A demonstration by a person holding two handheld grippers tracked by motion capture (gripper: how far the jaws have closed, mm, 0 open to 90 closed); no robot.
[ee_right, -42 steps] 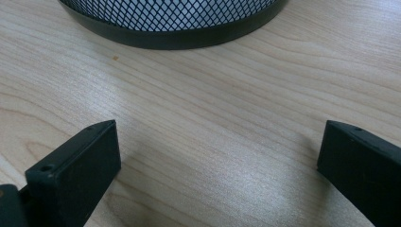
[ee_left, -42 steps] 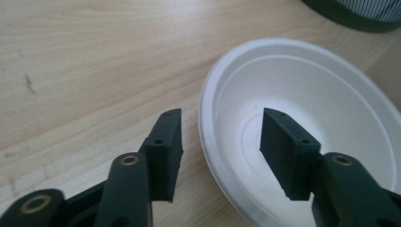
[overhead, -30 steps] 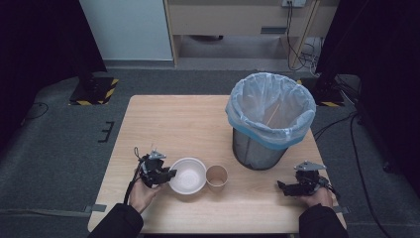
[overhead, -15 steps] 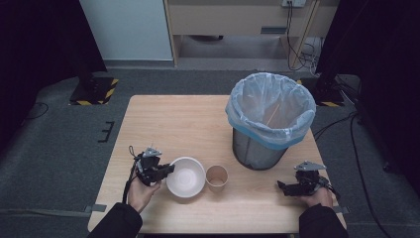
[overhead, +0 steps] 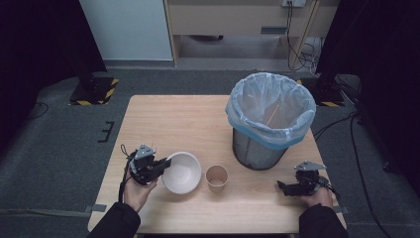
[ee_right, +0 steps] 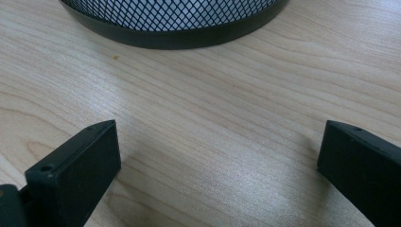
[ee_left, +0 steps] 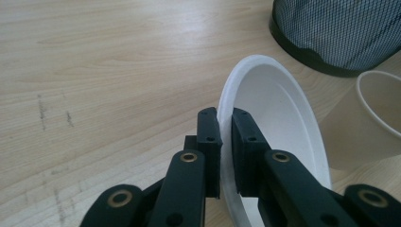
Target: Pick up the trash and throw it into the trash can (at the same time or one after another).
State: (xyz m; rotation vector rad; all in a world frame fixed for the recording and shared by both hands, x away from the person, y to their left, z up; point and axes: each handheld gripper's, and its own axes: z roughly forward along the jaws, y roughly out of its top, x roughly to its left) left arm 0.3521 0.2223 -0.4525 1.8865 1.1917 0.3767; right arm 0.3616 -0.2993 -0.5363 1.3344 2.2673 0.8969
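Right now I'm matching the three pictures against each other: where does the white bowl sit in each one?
High view: white bowl lower left of centre, its rim pinched by the left gripper.
Left gripper view: centre right, tilted, rim between the jaws.
Right gripper view: not in it.
Shared landmark: the mesh bin.

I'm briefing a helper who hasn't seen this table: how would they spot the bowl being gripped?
Start at the black mesh bin with the pale blue liner. Left of it stands a tan paper cup, then the white round bowl, tilted, its rim pinched by the left gripper.
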